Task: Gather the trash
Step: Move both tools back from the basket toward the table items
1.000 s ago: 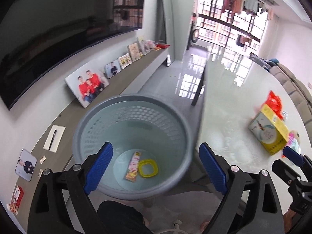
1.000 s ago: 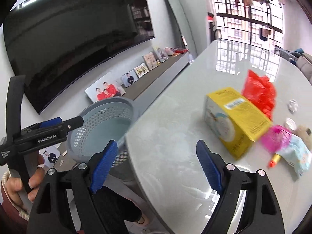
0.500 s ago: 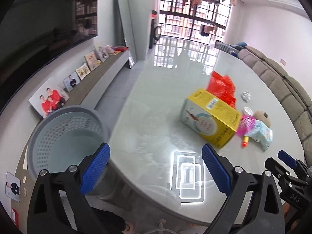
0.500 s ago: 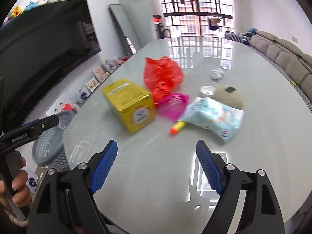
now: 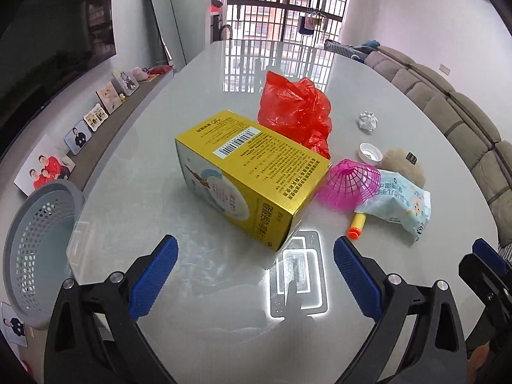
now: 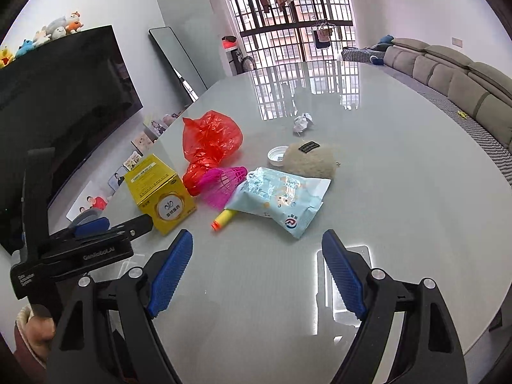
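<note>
The yellow box (image 5: 252, 176), judged light, stiff and smooth-sided, is shown lying on the worktop (image 5: 160, 172) just ahead of the empty, opening left gripper (image 5: 255, 267), best taken across its narrow end; the right gripper (image 6: 257, 270) is held spread and empty.

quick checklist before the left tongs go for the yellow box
1. Left tongs empty, jaws opening: ok
2. Yellow box ahead of them, nothing on top: ok
3. Box fits between the jaws: cannot tell
4. Red bag and pink net cup clear of the box: not ok, both sit against it
5. Bin within reach at the table edge: ok
6. Right tongs empty and out of the way: ok
</note>
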### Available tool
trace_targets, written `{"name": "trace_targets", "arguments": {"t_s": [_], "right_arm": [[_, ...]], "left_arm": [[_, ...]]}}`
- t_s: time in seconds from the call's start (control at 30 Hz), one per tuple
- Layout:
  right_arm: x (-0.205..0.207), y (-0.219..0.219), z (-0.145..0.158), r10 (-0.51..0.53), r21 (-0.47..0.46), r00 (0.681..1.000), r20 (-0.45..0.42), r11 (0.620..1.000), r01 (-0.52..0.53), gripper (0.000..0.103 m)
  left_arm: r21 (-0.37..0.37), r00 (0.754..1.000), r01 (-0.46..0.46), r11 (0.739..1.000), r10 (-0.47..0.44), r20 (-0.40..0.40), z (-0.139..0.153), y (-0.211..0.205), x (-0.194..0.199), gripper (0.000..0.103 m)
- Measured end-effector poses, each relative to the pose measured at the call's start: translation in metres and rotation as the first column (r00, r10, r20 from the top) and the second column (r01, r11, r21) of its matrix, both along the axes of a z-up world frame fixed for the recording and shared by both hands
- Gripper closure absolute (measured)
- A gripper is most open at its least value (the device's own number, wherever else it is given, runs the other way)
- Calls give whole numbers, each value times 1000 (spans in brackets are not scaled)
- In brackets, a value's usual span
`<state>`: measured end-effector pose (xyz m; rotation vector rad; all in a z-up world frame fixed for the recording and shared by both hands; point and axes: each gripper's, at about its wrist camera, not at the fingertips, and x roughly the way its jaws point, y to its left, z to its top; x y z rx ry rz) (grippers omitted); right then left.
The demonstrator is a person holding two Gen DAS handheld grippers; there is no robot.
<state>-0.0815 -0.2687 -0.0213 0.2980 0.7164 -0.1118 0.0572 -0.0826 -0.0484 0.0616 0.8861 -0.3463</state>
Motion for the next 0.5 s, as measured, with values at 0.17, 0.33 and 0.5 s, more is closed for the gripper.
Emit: {"name": "trace_targets", "arguments": {"t_s": [0.17,0.33,0.5], "right_arm": [[1,-7,-4,-6,18,1000,0,1000,6,24],[2,-9,-8,-7,36,1000,-2,999,7,24],[6,-5,-10,11,39,1000,-7,999,-10,24]], "left_arm": [[21,999,-47,999,47,-10,-13,-4,16,7],[23,996,-90,996,90,-2,-14,10,20,7],[31,987,-159,987,158,16,-11,32,25,7]]}}
